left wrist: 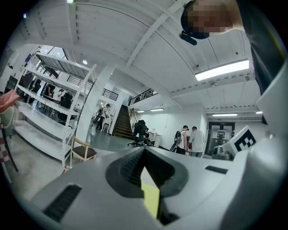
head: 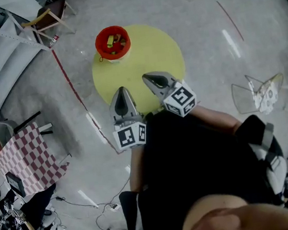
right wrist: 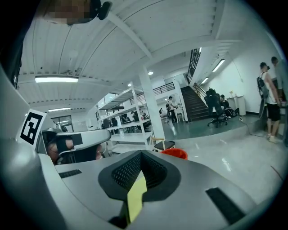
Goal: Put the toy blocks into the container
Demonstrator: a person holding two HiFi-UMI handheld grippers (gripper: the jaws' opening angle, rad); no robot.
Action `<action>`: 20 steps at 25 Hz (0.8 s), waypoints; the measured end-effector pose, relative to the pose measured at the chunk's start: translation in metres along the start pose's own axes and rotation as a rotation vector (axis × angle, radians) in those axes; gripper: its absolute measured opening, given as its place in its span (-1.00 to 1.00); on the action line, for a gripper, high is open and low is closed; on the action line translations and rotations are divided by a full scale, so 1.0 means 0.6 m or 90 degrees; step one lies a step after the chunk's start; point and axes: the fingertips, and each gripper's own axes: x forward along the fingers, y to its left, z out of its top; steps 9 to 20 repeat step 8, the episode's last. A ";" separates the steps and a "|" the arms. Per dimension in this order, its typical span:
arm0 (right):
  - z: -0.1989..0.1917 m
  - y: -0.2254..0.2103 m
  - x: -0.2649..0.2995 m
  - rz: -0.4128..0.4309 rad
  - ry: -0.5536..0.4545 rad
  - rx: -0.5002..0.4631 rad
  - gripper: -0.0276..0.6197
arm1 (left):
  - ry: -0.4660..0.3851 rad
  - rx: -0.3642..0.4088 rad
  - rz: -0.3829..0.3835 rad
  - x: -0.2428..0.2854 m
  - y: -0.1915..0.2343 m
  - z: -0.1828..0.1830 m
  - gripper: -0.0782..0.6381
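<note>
at the yellow table (head: 164, 48), left claw (head: 122, 90) and right claw (head: 147, 77) side by side, closed, empty

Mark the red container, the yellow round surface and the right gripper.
red container (head: 97, 43): head view, left side of its rim.
yellow round surface (head: 151, 52): head view, bare patch right of the container.
right gripper (head: 148, 79): head view, tip where its closed fingers meet.

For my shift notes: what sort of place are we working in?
Probably a big open lab or workshop hall: white shelving racks, a staircase to an upper level, and a polished grey floor.
</note>
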 end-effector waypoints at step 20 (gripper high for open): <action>-0.010 0.002 -0.006 0.002 0.007 -0.007 -0.92 | -0.001 -0.002 -0.001 -0.003 -0.006 -0.005 -0.82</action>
